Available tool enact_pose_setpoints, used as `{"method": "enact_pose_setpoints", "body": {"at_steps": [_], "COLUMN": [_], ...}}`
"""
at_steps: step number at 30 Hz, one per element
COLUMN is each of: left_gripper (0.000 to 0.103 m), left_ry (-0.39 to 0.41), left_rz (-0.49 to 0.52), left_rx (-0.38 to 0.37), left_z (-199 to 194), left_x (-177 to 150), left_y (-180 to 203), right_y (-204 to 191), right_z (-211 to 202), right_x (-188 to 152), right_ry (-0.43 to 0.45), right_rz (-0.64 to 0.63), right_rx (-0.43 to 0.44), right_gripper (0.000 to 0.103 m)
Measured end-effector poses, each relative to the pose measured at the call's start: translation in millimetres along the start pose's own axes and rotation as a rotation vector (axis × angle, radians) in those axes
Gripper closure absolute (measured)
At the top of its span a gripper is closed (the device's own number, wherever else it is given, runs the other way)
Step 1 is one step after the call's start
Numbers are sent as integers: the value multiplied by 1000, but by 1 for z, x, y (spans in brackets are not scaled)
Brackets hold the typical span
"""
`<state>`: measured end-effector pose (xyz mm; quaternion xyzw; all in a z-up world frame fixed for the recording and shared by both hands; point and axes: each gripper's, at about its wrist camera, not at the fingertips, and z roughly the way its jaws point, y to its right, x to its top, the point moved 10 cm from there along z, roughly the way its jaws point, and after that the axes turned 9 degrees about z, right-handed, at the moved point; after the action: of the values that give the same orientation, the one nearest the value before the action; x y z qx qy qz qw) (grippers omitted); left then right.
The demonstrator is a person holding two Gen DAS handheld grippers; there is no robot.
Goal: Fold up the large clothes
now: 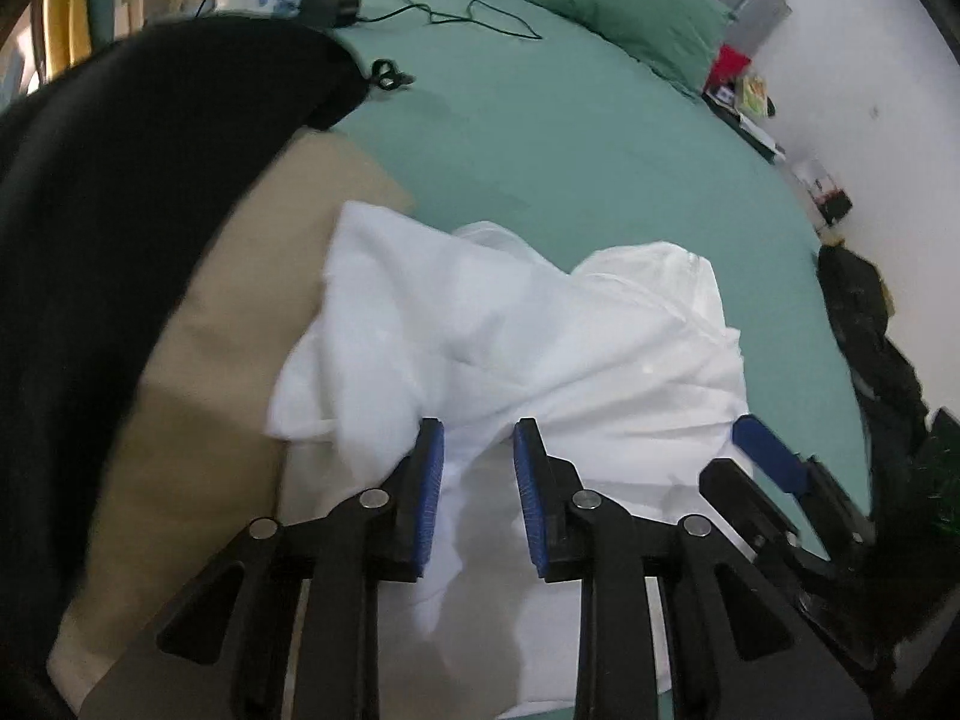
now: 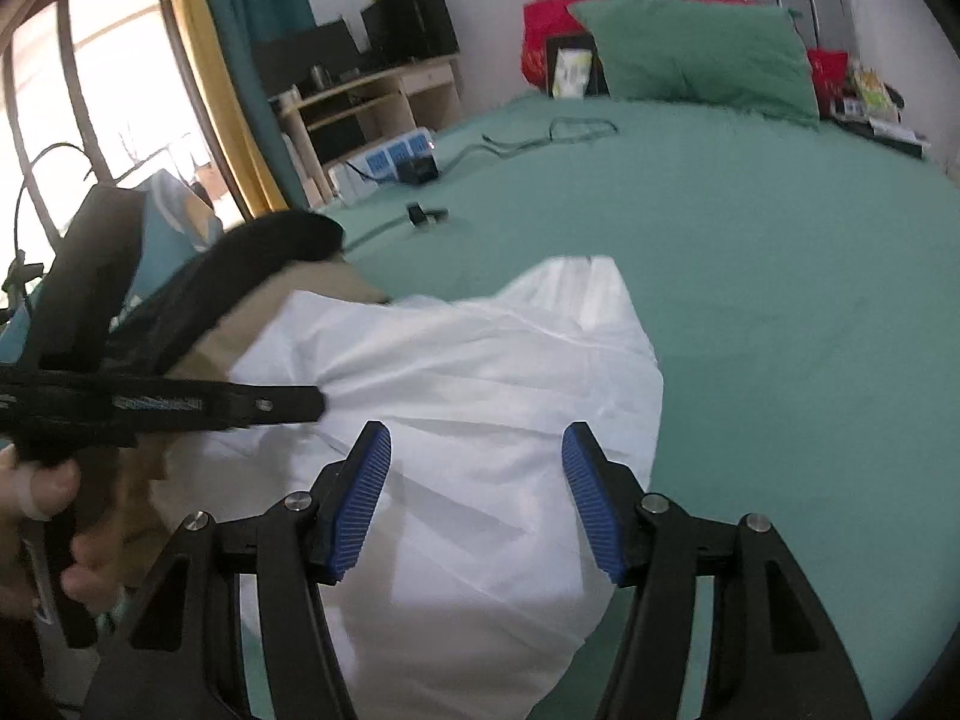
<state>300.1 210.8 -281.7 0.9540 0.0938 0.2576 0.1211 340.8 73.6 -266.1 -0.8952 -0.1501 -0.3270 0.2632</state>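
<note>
A crumpled white garment [image 1: 510, 348] lies on the green bed sheet [image 1: 570, 138]; it also shows in the right wrist view [image 2: 456, 420]. My left gripper [image 1: 478, 456] hovers over its near edge, jaws open, white cloth bunched between the blue pads but not pinched. In the right wrist view the left gripper [image 2: 300, 402] comes in from the left, its tip at the garment's left side. My right gripper [image 2: 477, 468] is wide open just above the garment's near part; its blue pad [image 1: 768, 456] shows at the right of the left wrist view.
A tan cloth [image 1: 228, 324] and a black garment [image 1: 120, 192] lie left of the white one. A green pillow [image 2: 696, 54] sits at the headboard. A charger with cables [image 1: 336, 6] and a power strip [image 2: 396, 156] lie on the far left of the bed. Dark clothes [image 1: 870, 336] hang at the right edge.
</note>
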Motion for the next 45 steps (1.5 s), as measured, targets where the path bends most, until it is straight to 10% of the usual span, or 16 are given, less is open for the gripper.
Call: {"method": "enact_pose_setpoints", "body": {"at_steps": [14,35,45], "left_gripper": [75,75,75], "left_ry": [48,119,176], "left_rz": [84,144,125], "left_rx": [155,-1,47], "left_z": [-43,-128,-168], "left_x": [-19,-114,-135], "left_y": [0,114,145], "right_y": [41,46,68], "right_z": [-26,-151,-213], "right_x": [-18,-68,-92], "right_ry": [-119,-138,-122], "right_rz": [123,131,161], "right_rx": [-117,-180,-220], "right_gripper": [43,42,34]}}
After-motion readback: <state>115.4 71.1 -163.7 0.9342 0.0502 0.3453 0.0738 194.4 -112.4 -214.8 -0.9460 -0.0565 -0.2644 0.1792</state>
